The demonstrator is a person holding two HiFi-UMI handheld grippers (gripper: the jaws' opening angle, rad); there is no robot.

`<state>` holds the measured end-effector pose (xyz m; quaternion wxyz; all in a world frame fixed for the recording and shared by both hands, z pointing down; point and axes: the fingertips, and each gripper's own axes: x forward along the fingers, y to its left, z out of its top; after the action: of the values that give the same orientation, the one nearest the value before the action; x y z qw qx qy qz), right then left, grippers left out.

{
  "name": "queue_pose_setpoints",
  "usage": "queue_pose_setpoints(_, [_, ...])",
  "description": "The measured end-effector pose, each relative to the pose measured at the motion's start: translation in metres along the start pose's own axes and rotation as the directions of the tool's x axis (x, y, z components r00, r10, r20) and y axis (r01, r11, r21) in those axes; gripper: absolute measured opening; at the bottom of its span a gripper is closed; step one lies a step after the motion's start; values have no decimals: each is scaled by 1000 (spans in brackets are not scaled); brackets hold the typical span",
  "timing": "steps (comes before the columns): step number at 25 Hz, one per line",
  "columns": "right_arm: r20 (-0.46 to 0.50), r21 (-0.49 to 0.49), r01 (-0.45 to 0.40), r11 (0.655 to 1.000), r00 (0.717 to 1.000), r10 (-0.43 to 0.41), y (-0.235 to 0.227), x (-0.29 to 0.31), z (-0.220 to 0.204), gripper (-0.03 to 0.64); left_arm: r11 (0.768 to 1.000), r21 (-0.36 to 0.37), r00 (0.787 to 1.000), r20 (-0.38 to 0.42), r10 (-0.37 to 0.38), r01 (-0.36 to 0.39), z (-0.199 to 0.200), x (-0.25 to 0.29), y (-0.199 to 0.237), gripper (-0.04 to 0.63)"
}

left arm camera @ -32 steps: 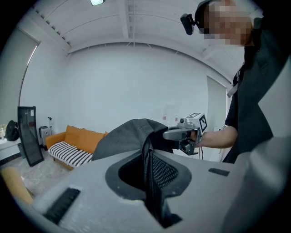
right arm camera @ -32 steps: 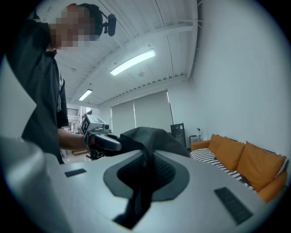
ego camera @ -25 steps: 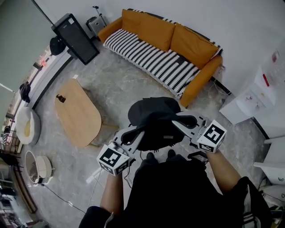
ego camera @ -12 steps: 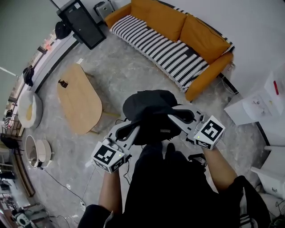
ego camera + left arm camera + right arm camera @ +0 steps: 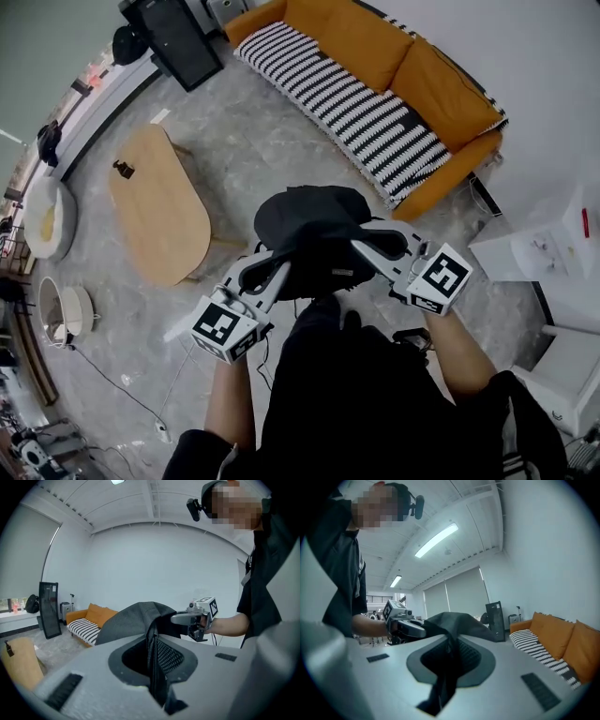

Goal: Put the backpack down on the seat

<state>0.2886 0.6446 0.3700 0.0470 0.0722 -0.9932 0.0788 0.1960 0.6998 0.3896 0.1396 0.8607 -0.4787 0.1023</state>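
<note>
Backpack (image 5: 305,225) | L gripper (image 5: 274,272), R gripper (image 5: 366,247) clamped on it | striped sofa (image 5: 441,98) beyond | table (image 5: 159,202) left, prob. wood

Oval wooden table (image 5: 157,214), black screen (image 5: 180,42)

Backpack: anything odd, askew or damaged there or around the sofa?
Nothing stands out. The backpack hangs with no visible damage between the left gripper and right gripper, each shut on its fabric. The sofa stands level, its striped cover lying flat on the seat.
</note>
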Motion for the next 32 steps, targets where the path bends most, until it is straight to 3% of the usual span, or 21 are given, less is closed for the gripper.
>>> queue_pose_setpoints(13, [-80,23,17,1000,997,-15,-81,103,13,40,997,-59,998,53,-44,47,20,33,125,41])
queue_pose_setpoints(24, [-82,45,13,999,997,-9,-125,138,14,38,997,-58,998,41,-39,41,29,61,179,41])
queue_pose_setpoints(32, [-57,48,-12,999,998,15,-188,161,31,38,999,-38,999,29,-33,34,58,103,221,41])
